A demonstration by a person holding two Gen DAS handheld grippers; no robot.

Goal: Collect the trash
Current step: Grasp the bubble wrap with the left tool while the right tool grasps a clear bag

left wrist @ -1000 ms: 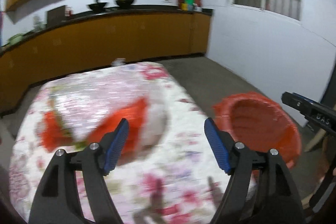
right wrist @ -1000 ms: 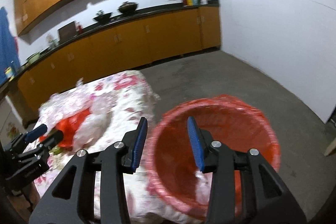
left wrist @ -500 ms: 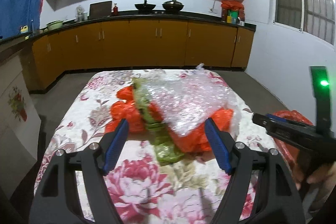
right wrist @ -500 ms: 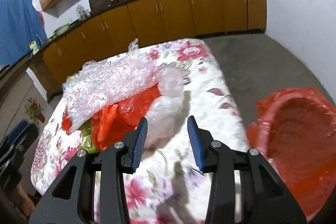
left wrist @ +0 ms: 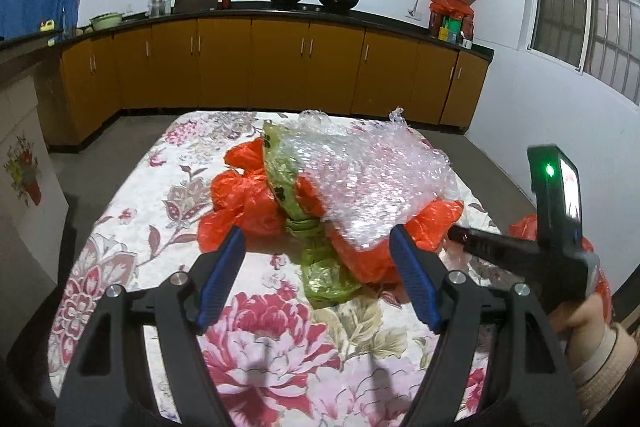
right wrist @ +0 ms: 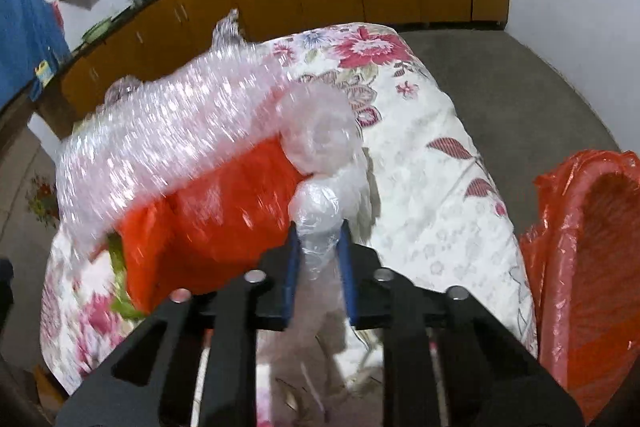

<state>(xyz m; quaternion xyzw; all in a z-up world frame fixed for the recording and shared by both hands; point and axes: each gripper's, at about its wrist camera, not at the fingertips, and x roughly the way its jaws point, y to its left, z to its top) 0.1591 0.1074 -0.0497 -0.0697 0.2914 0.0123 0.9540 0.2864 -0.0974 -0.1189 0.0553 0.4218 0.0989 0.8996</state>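
Observation:
A trash pile lies on the floral-clothed table (left wrist: 132, 211): bubble wrap (left wrist: 372, 179) over crumpled orange bags (left wrist: 248, 203) and a green bag (left wrist: 324, 275). My left gripper (left wrist: 316, 269) hovers open just short of the pile, nothing between its fingers. In the right wrist view, a clear plastic bag (right wrist: 320, 155) sticks out beside the orange bags (right wrist: 216, 219) and the bubble wrap (right wrist: 168, 131). My right gripper (right wrist: 319, 247) is closing, its blue pads pinching the bag's lower end. From the left wrist view, the right gripper (left wrist: 460, 235) reaches into the pile's right side.
A bin with an orange liner (right wrist: 580, 227) stands on the floor off the table's right edge, partly visible (left wrist: 524, 227) behind the right gripper. Orange kitchen cabinets (left wrist: 280, 67) line the far wall. A hand and sleeve (left wrist: 592, 339) hold the right gripper.
Both views swung from the orange-lined bin to the trash pile on the table. The right jaws narrowed from half open to pinching the clear plastic bag. The left jaws kept their width.

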